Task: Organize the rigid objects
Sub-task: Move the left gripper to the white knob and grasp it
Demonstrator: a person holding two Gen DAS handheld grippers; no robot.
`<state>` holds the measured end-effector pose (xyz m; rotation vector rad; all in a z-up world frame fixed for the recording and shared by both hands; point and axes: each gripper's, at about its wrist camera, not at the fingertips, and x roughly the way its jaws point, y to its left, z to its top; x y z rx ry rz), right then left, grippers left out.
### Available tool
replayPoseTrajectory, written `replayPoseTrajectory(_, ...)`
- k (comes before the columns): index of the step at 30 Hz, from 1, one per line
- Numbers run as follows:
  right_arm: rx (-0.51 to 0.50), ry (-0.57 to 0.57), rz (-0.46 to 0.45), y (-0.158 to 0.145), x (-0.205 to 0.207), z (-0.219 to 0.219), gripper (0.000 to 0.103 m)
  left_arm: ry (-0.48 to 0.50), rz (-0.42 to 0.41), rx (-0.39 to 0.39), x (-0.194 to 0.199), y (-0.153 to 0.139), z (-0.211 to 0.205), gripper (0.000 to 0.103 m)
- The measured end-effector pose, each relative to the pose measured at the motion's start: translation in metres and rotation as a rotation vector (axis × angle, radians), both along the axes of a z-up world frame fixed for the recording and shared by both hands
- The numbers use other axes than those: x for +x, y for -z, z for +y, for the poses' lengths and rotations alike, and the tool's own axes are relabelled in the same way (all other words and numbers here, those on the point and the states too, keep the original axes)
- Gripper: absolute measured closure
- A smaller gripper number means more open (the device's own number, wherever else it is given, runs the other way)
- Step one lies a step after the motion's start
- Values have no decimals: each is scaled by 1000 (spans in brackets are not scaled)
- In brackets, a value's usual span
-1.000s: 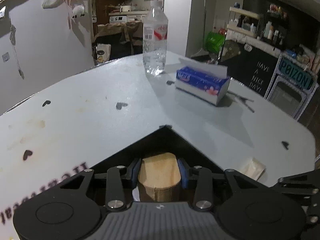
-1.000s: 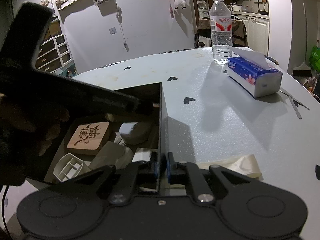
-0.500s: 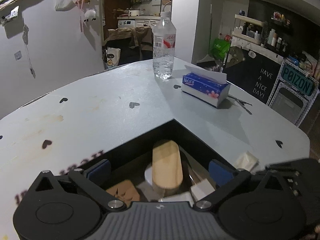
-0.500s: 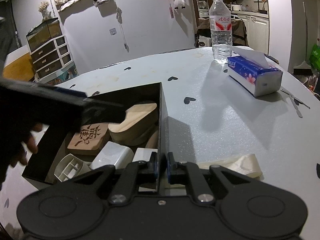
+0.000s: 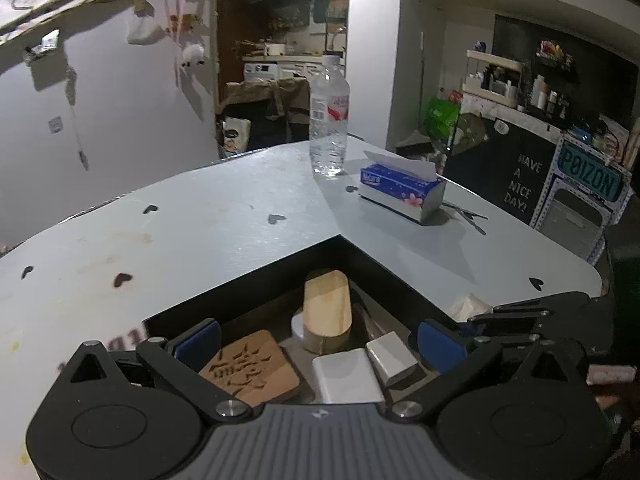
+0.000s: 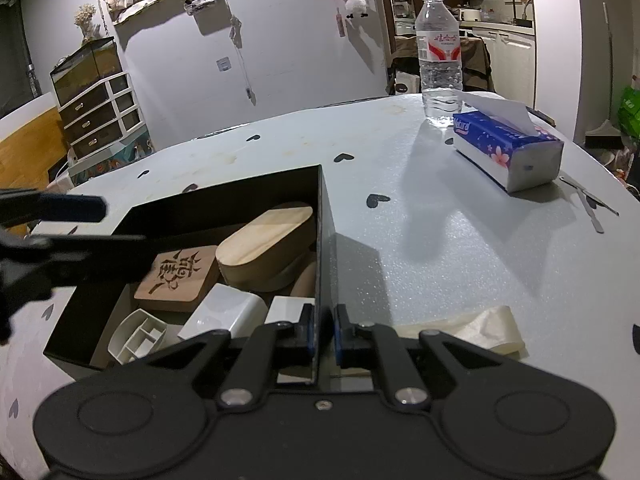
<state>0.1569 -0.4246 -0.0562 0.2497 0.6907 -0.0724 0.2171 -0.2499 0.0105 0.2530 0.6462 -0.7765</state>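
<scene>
Left wrist view: your left gripper (image 5: 319, 339) fingers (image 5: 199, 338) have just sprung wide, holding nothing; oval wooden box (image 5: 327, 311) lies in the black bin (image 5: 256, 280) below.

Right wrist view: your right gripper (image 6: 323, 330) fingers (image 6: 342, 330) pinch the bin wall; items beneath half-hidden.

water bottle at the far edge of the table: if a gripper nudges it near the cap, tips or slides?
Likely tips. The water bottle is tall and narrow on a small base, so a high push gives leverage. It looks mostly full, which probably adds weight and steadies it somewhat. The clear plastic wall looks thin and smooth, so it may flex or slip under the jaws.
</scene>
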Motion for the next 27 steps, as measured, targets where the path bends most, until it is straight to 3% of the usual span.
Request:
replayPoseTrajectory(15,0,5,-1,0,0,0,94,-218,-45,-34,-11,-1,69,0)
replayPoseTrajectory(27,9,7,-2,0,0,-2,94,-431,-49,-24,9,22,112,0)
